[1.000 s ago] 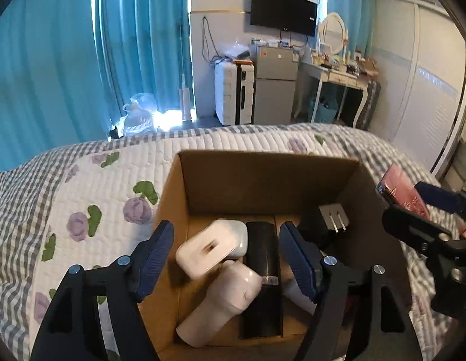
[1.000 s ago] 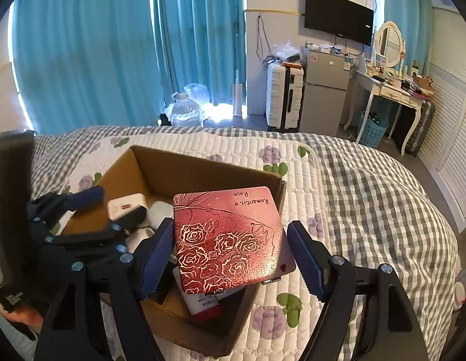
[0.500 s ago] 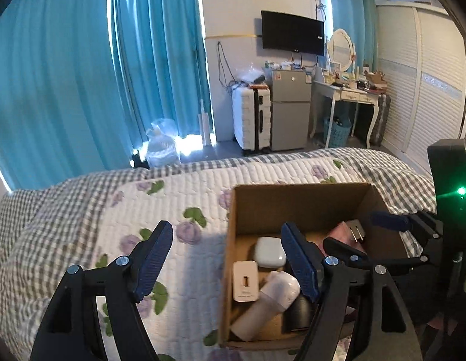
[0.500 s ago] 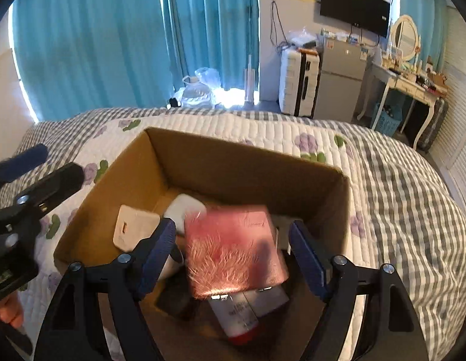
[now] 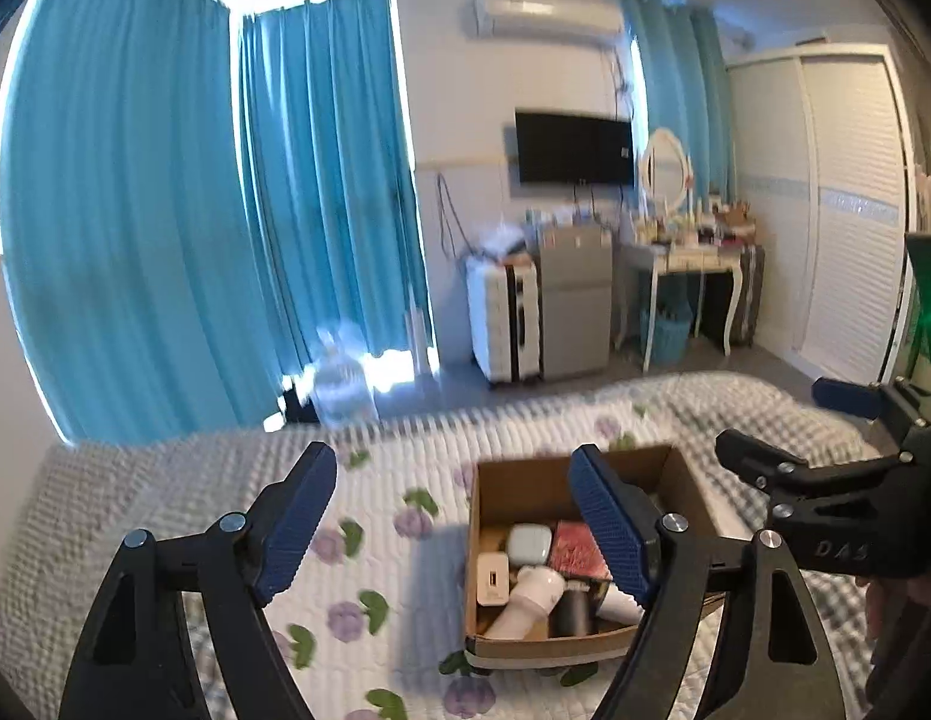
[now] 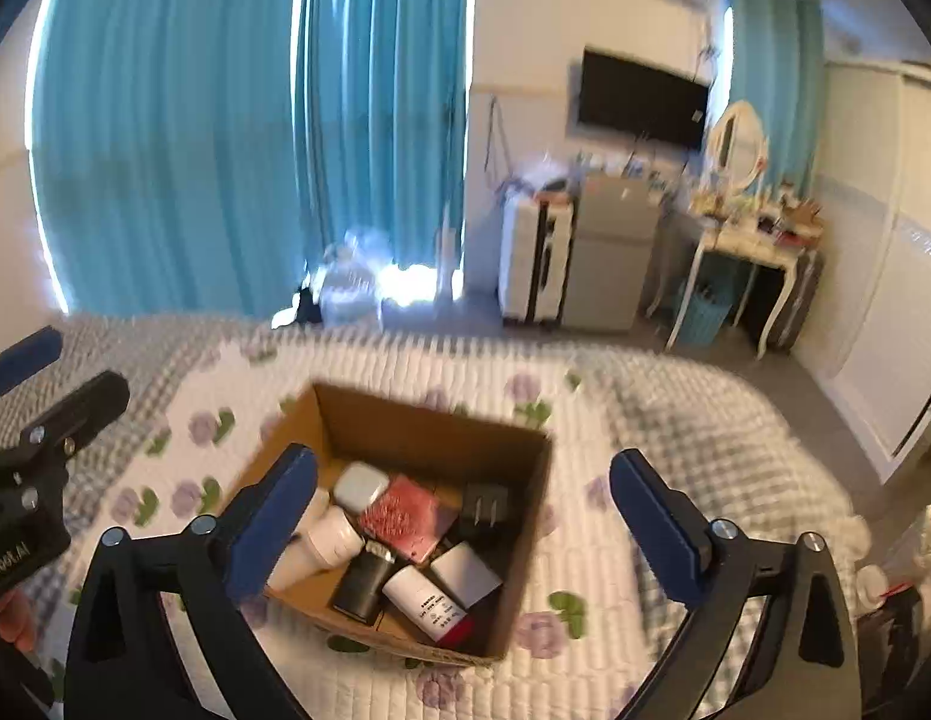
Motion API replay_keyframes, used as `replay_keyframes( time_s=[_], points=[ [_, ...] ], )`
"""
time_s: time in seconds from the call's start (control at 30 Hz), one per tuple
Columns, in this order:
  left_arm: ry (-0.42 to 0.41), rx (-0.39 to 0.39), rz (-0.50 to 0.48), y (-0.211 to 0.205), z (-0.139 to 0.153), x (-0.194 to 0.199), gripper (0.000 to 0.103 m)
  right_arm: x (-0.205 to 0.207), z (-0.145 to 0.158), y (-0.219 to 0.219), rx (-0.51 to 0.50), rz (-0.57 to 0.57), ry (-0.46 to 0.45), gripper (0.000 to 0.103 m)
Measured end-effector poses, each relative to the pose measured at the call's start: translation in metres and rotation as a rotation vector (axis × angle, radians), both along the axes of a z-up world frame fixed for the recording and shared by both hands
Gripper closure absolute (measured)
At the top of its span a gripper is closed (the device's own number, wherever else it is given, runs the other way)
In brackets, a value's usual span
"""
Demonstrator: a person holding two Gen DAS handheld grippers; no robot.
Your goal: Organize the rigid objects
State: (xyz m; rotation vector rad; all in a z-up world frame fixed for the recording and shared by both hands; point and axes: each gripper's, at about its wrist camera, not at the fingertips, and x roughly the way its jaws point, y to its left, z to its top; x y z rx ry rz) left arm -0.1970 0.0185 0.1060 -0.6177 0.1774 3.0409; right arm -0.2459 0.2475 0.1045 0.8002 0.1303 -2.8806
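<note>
Open cardboard box (image 6: 528, 516) resting on a quilted bedspread (image 6: 675, 420), white with printed purple flowers and green leaves at its middle and grey check toward its edges. The box is rectangular, plain brown, with its top flaps out of the way, and it holds all the rigid items. A flat red case (image 6: 405, 516) with a pale embossed pattern lies near the centre of the box floor. A rounded white pebble-shaped case (image 6: 360, 485) sits against the far wall, touching the red case. A black plug adapter (image 6: 484, 507) with two metal prongs stands by the right wall. A white cylindrical bottle (image 6: 327, 543) lies along the left wall, with a black cylinder (image 6: 362, 588) beside it. A white tube with a red cap (image 6: 429, 603) lies tilted toward the near wall, next to a white square block (image 6: 465, 573). A flat white charger (image 5: 493, 579) leans at the near-left corner, seen from the left wrist.

Left gripper (image 5: 459, 528): black frame, ribbed blue pads, fingers spread wide and holding nothing, raised above the bedspread just left of the box. Right gripper (image 6: 465, 528): same build, fingers spread wide and empty, raised over the box, well clear of its contents.
</note>
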Motion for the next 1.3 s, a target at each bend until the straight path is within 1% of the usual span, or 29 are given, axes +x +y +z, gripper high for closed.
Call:
replay_keyframes(
  time_s=[0.13, 0.23, 0.33, 0.43, 0.53, 0.63, 0.67, 0.73, 0.77, 0.8, 0.93, 1.0, 1.13, 1.2, 1.3],
  points=[
    [0.095, -0.005, 0.01, 0.001, 0.04, 0.039, 0.017, 0.042, 0.045, 0.001, 0.009, -0.01, 0.096, 0.0],
    [0.149, -0.007, 0.015, 0.0, 0.057, 0.063, 0.016, 0.07, 0.063, -0.001, 0.014, -0.013, 0.15, 0.0],
    [0.177, 0.015, 0.014, -0.006, 0.065, 0.088, 0.016, 0.105, 0.076, 0.001, 0.005, 0.0, 0.226, 0.0],
    [0.199, 0.043, 0.017, -0.014, 0.061, 0.111, 0.014, 0.132, 0.077, 0.004, -0.023, 0.016, 0.254, 0.0],
    [0.222, 0.083, 0.028, -0.021, 0.045, 0.128, 0.013, 0.152, 0.064, 0.009, -0.049, 0.026, 0.285, 0.0],
    [0.215, 0.112, 0.047, -0.024, 0.017, 0.132, 0.012, 0.162, 0.032, 0.009, -0.049, 0.023, 0.304, 0.0],
    [0.207, 0.108, 0.052, -0.023, 0.005, 0.131, 0.012, 0.163, 0.014, 0.008, -0.055, 0.014, 0.316, 0.0],
    [0.19, 0.056, 0.058, -0.016, -0.022, 0.127, 0.012, 0.161, -0.01, 0.007, -0.06, 0.018, 0.319, 0.0],
    [0.18, 0.024, 0.077, -0.013, -0.034, 0.124, 0.012, 0.155, -0.024, 0.005, -0.063, 0.027, 0.301, 0.0],
    [0.174, 0.009, 0.087, -0.011, -0.043, 0.123, 0.012, 0.15, -0.039, 0.003, -0.065, 0.034, 0.28, 0.0],
    [0.139, 0.044, 0.099, -0.015, -0.08, 0.113, 0.012, 0.134, -0.077, -0.001, -0.06, 0.044, 0.238, 0.0],
    [0.12, 0.06, 0.116, -0.021, -0.093, 0.108, 0.012, 0.133, -0.089, 0.002, -0.078, 0.048, 0.234, 0.0],
    [0.115, 0.044, 0.134, -0.022, -0.105, 0.105, 0.012, 0.125, -0.104, 0.006, -0.064, 0.035, 0.207, 0.0],
    [0.111, 0.054, 0.123, -0.023, -0.108, 0.107, 0.012, 0.122, -0.106, 0.008, -0.065, 0.025, 0.197, 0.0],
    [0.113, 0.048, 0.122, -0.024, -0.113, 0.111, 0.012, 0.122, -0.107, 0.007, -0.054, 0.019, 0.195, 0.0]
  ],
)
